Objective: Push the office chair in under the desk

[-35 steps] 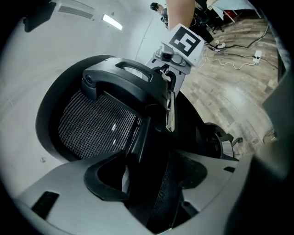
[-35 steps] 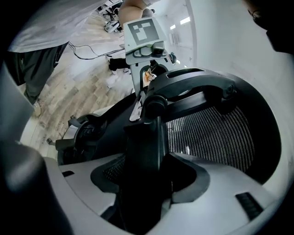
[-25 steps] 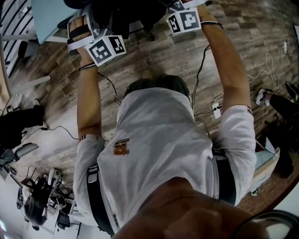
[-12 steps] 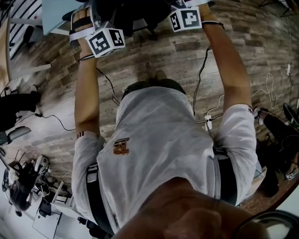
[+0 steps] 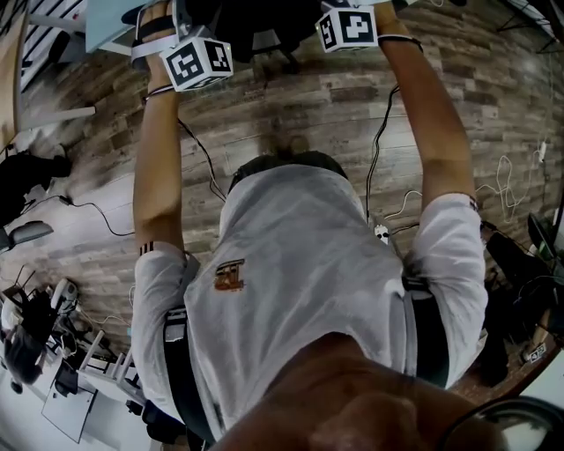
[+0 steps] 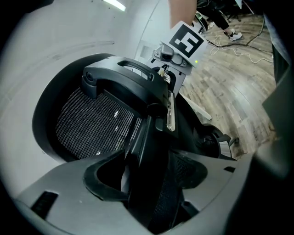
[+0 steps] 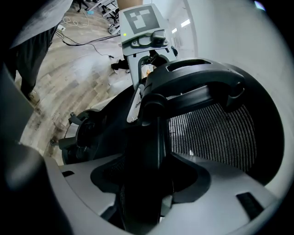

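— Start at the left. What's there?

— In the head view, a pale slab of desk (image 5: 106, 16) sits at eleven o'clock, cut off by the top edge, over a wood-plank floor (image 5: 291, 106). Just right of it, the person's left arm reaches up to the left gripper (image 6: 148, 181).

— And its jaws?

— Its own view shows them pinching the dark frame of the office chair (image 6: 92, 124). The frame's edge fills the gap between the two pads, and the mesh backrest spreads toward nine o'clock.

— Where is the chair overall?

— At twelve o'clock in the head view. It's a black mass between the two arms, running off the top edge, just beside the desk. I can't tell how far it sits beneath the desk. Its base (image 6: 216, 140) shows at three o'clock in the left gripper view, down on the planks.

— Moving right?

— The right gripper (image 7: 143, 183), at one o'clock in the head view. Its jaws are likewise clamped on the backrest's dark frame, and in its view the mesh lies toward three o'clock. Each gripper also appears in the other's view, at twelve o'clock, up by the top of the backrest.

— Farther right?

— A black cable (image 5: 381, 132) runs down the floor beside the right arm to a white power strip (image 5: 382, 232) at three o'clock.
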Demonstrator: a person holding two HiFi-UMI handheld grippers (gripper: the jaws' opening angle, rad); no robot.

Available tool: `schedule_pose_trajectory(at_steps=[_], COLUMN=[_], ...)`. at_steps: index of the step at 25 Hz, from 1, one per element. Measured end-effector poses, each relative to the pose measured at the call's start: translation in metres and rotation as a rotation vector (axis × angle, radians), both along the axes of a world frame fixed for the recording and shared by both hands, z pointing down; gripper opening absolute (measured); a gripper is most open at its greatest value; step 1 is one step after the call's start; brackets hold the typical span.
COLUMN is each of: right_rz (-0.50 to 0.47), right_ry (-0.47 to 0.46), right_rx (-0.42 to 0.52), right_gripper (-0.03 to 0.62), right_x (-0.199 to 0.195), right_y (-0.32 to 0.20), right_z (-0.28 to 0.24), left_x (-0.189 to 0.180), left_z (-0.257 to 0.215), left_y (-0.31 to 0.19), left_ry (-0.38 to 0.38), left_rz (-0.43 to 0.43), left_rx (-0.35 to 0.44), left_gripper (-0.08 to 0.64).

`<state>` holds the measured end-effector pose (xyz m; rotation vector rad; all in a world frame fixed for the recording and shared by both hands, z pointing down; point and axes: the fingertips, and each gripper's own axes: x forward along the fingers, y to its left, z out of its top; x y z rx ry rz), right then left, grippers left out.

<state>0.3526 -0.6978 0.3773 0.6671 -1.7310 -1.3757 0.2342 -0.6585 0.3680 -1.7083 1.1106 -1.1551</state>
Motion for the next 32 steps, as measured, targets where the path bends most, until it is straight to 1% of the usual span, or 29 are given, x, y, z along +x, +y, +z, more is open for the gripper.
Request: schedule_pose_trajectory(at_steps=[7, 12, 16, 18, 19, 21, 23, 26, 28, 29, 30, 32], right_rz=[0.019, 0.039, 0.038, 0.042, 0.046, 0.059, 0.068, 0.055, 0.032, 0.019, 0.005, -0.028], right_ry=[0.001, -0.024, -0.043, -0.057, -0.07, -0.122, -0.205, -0.362, -0.484, -0.552, -0.624, -0.771], right_rx=[-0.045, -0.087, -0.094, -0.092, -0.095, -0.11, -0.145, -0.231, -0.301, -0.34, -0.379, -0.462], right_gripper=[0.264, 0.264, 0.264, 0.264, 0.264, 0.264, 0.264, 0.262, 0.261, 0.246, 0.204, 0.154], right_x=[-0.003, -0.003, 0.003, 0.009, 0.012, 0.018, 0.024, 0.029, 0.027, 0.025, 0.023, 0.018], right_y=[-0.001, 0.003, 0.015, 0.024, 0.029, 0.038, 0.05, 0.077, 0.096, 0.105, 0.113, 0.132], right_z=[0.0, -0.001, -0.008, -0.014, -0.018, -0.027, -0.038, -0.052, -0.061, -0.065, -0.07, -0.081], left_x=[-0.001, 0.001, 0.005, 0.006, 0.005, 0.003, 0.005, 0.016, 0.027, 0.033, 0.038, 0.049], left_z=[0.0, -0.002, -0.011, -0.017, -0.02, -0.029, -0.038, -0.055, -0.067, -0.072, -0.078, -0.09], left_y=[-0.002, 0.003, 0.017, 0.028, 0.033, 0.044, 0.057, 0.08, 0.096, 0.104, 0.112, 0.127], left_ry=[0.015, 0.053, 0.071, 0.1, 0.13, 0.232, 0.367, 0.582, 0.733, 0.811, 0.888, 1.026], left_rz=[-0.007, 0.005, 0.03, 0.033, 0.033, 0.033, 0.041, 0.084, 0.14, 0.173, 0.206, 0.259], left_rx=[-0.014, -0.03, -0.008, -0.004, -0.006, -0.022, -0.042, -0.073, -0.105, -0.126, -0.148, -0.186], left_gripper=[0.302, 0.308, 0.308, 0.308, 0.308, 0.308, 0.307, 0.307, 0.302, 0.28, 0.256, 0.215])
